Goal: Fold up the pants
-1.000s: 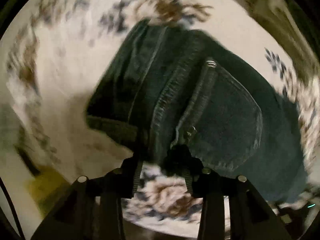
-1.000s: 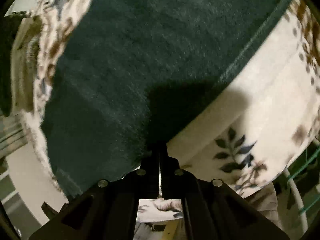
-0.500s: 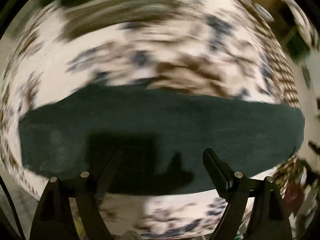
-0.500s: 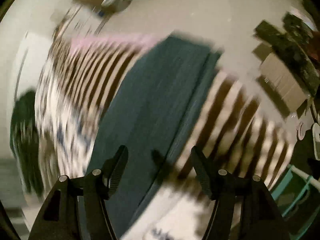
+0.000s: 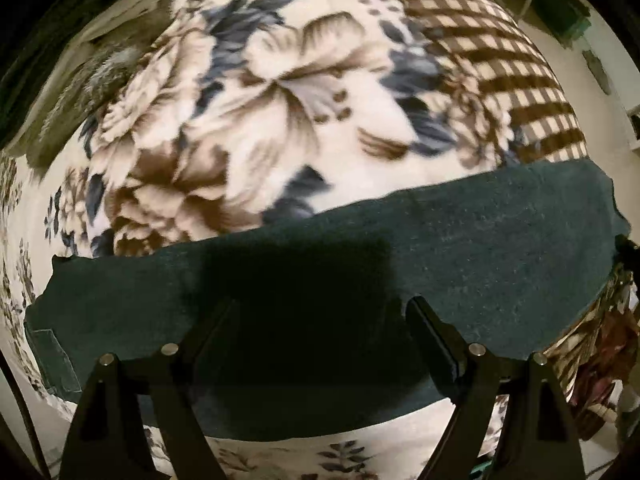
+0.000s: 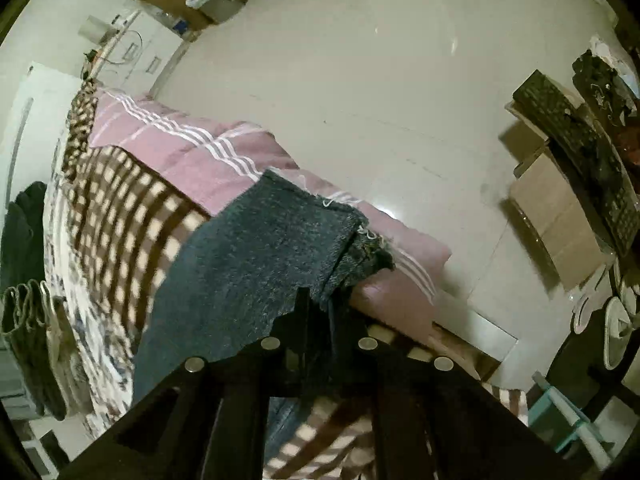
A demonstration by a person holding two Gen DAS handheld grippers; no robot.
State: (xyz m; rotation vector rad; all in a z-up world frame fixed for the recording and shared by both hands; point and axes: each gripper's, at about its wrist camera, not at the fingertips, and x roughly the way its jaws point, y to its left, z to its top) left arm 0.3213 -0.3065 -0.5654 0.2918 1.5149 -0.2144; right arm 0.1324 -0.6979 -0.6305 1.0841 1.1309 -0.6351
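Dark denim pants [image 5: 460, 248] lie as a long band across a floral blanket [image 5: 248, 120] on the bed. My left gripper [image 5: 320, 312] is open and empty, hovering over the band's near edge; its shadow falls on the cloth. In the right wrist view, the frayed hem end of the pants [image 6: 272, 248] lies over the bed's edge. My right gripper [image 6: 320, 304] is shut on the hem; dark cloth bunches between the fingers.
A pink striped pillow [image 6: 192, 148] lies under the hem at the bed's edge. Beyond it is pale tiled floor [image 6: 380, 80] with boxes [image 6: 556, 208] at right. Dark cloth and a bag [image 6: 28, 320] sit at the left.
The left gripper let go of the waistband, opened and swung over the pants leg. The right gripper opened, moved to the hem and shut on it.
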